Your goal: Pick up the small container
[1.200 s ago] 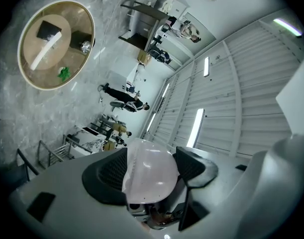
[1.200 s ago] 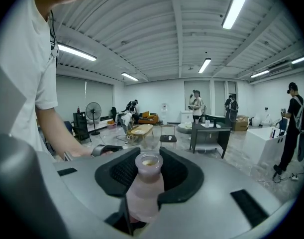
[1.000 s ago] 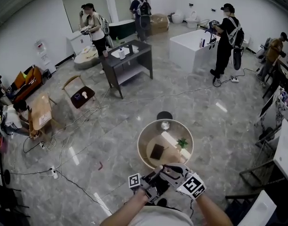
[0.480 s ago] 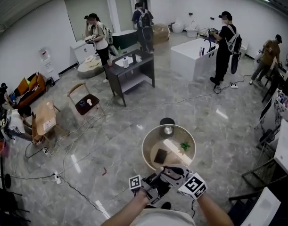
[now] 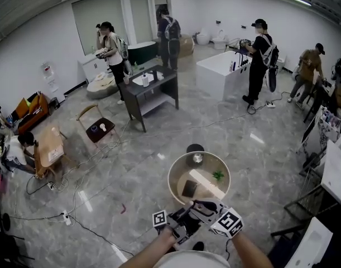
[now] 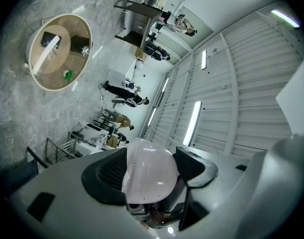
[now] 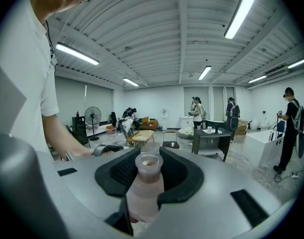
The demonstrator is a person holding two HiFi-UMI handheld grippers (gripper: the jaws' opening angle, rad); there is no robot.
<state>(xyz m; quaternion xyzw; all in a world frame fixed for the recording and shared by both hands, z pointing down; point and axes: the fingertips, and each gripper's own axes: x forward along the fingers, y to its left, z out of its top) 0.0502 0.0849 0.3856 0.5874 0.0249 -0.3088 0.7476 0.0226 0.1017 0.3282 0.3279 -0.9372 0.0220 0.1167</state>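
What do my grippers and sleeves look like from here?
The left gripper and right gripper have grey bodies and black ribbed pads. Each carries a cube with black-and-white square markers. The shirt is white and short-sleeved.

White cap (image 6: 149, 176) — pale pink bottle (image 7: 144, 193).

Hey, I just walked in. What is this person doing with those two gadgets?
A person stands by a round table with a handheld tool in each hand, both held close to the body. The right tool is clamped on a small pinkish bottle whose mouth is open. The left tool grips a white domed piece, possibly the bottle's cap. Both things are lifted off the table.
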